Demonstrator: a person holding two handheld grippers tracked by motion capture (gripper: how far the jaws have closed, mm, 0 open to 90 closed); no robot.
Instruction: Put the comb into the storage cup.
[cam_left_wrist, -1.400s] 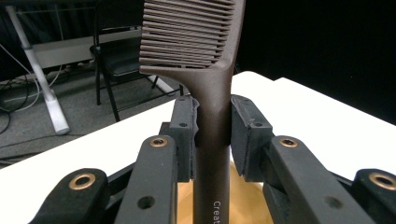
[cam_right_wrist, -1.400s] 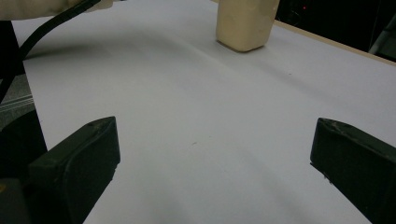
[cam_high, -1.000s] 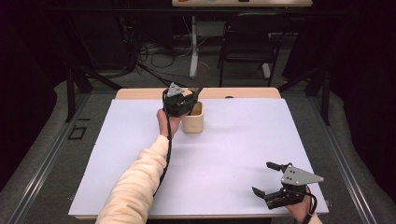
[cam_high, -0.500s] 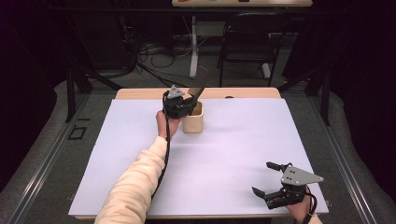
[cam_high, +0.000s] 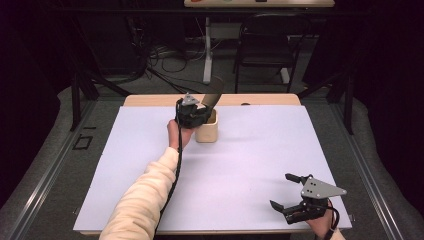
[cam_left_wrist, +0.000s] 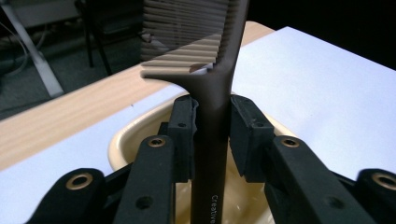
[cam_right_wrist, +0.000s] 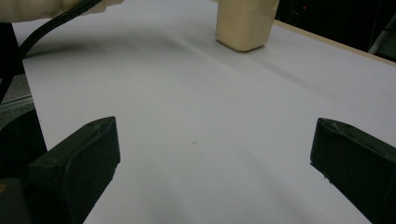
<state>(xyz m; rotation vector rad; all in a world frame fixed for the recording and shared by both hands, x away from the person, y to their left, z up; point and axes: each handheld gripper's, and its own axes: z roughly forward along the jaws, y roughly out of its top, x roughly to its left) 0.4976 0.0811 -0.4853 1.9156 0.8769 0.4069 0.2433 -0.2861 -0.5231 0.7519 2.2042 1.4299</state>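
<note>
My left gripper (cam_high: 196, 113) is shut on the handle of a dark brown comb (cam_left_wrist: 211, 93), whose toothed head (cam_high: 213, 93) sticks up and to the right. The comb's lower end stands inside a cream cup (cam_high: 207, 132) at the far middle of the white table (cam_high: 250, 165); the cup's rim (cam_left_wrist: 122, 141) lies just below the jaws in the left gripper view. My right gripper (cam_high: 285, 192) rests open near the table's front right corner, nothing between its jaws. The cup (cam_right_wrist: 243, 24) is far ahead of it in the right gripper view.
A wooden strip (cam_high: 260, 100) runs along the table's far edge. A black cable (cam_high: 175, 170) trails down the cream sleeve (cam_high: 142, 195) of the left arm. Chairs and cables stand on the dark floor behind.
The left gripper has tilted slightly with the comb over the cup. The right gripper has stayed put.
</note>
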